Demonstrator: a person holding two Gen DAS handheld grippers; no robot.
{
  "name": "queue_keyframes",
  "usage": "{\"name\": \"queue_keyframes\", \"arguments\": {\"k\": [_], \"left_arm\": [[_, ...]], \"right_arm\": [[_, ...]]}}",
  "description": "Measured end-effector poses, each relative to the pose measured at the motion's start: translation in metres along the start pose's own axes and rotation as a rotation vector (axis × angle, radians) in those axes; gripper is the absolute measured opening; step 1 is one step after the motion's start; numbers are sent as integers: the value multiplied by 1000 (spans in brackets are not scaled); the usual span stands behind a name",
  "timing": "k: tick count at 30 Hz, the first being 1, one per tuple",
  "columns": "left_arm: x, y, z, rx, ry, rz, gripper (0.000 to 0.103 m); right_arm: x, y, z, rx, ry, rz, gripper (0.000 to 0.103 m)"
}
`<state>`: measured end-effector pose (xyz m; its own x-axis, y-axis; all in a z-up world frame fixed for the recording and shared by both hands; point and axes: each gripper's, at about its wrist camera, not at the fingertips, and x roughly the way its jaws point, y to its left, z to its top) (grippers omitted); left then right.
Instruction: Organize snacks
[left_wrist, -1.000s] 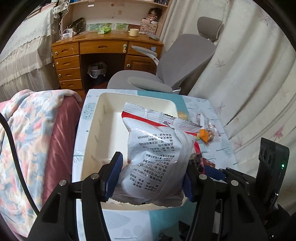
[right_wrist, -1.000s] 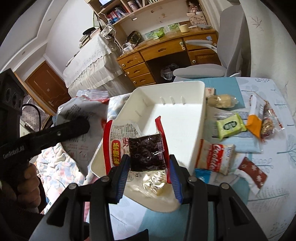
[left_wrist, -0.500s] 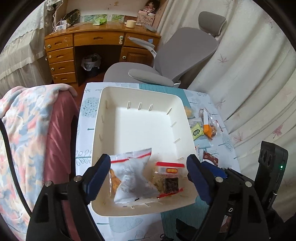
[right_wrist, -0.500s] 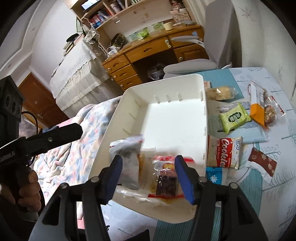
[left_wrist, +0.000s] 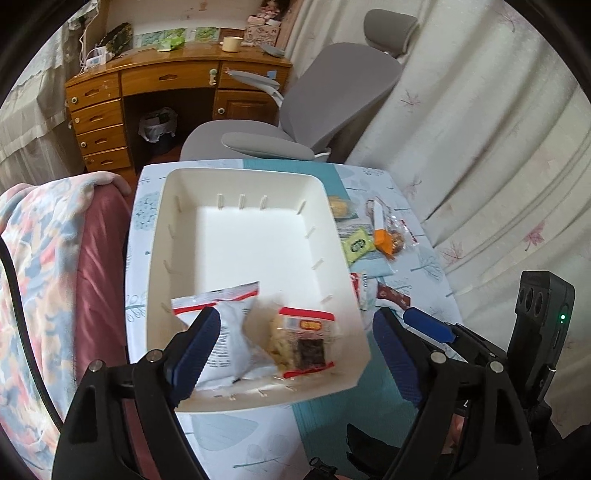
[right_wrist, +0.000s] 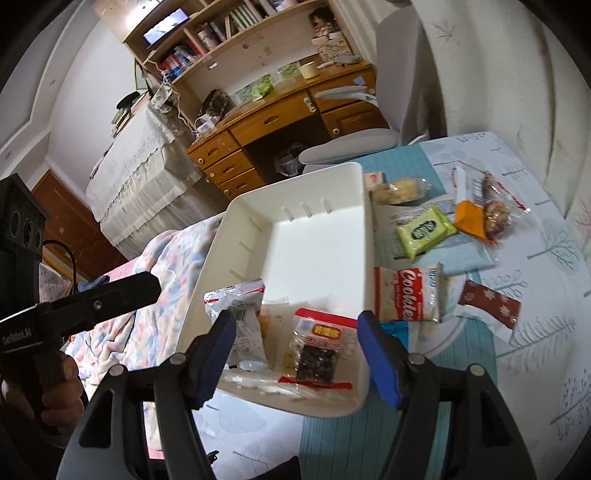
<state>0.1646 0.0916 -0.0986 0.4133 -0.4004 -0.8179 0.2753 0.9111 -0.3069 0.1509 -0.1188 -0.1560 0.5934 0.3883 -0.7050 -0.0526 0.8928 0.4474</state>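
Note:
A white bin (left_wrist: 258, 184) (right_wrist: 314, 177) sits on the table. In its near end lie a silver-white snack bag (left_wrist: 229, 332) (right_wrist: 243, 325) and a clear pack with a red label and dark contents (left_wrist: 303, 343) (right_wrist: 321, 350). My left gripper (left_wrist: 295, 354) is open and empty above the bin's near edge. My right gripper (right_wrist: 299, 358) is open and empty above the same end. Loose snacks lie right of the bin: a Cookies pack (right_wrist: 406, 299), a green pack (right_wrist: 424, 230), an orange pack (right_wrist: 471, 218), a red bar (right_wrist: 491, 302) and a pale pastry (right_wrist: 399, 190).
A grey office chair (left_wrist: 303, 110) stands behind the table, with a wooden desk (left_wrist: 166, 92) beyond it. A blanket-covered seat (left_wrist: 48, 258) is at the left. Curtains (left_wrist: 480, 147) hang on the right. The left hand-held gripper body (right_wrist: 74, 306) shows at the left of the right wrist view.
Both grippers have opened and let go of their snacks. The silver-white bag and the red-labelled pack now lie in the bin's near end. Both grippers have pulled back slightly.

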Motion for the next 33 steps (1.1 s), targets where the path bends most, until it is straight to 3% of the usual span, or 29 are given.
{"name": "queue_keyframes", "arguments": {"k": [18,33], "left_arm": [[10,-102,0,-3,-18,-32,84],[70,-155,1,-125,-13,-1,84]], "right_arm": [[-63,-67,30,-36,-25,0,69],[-70,-149,96,-25,0,-11,69]]}}
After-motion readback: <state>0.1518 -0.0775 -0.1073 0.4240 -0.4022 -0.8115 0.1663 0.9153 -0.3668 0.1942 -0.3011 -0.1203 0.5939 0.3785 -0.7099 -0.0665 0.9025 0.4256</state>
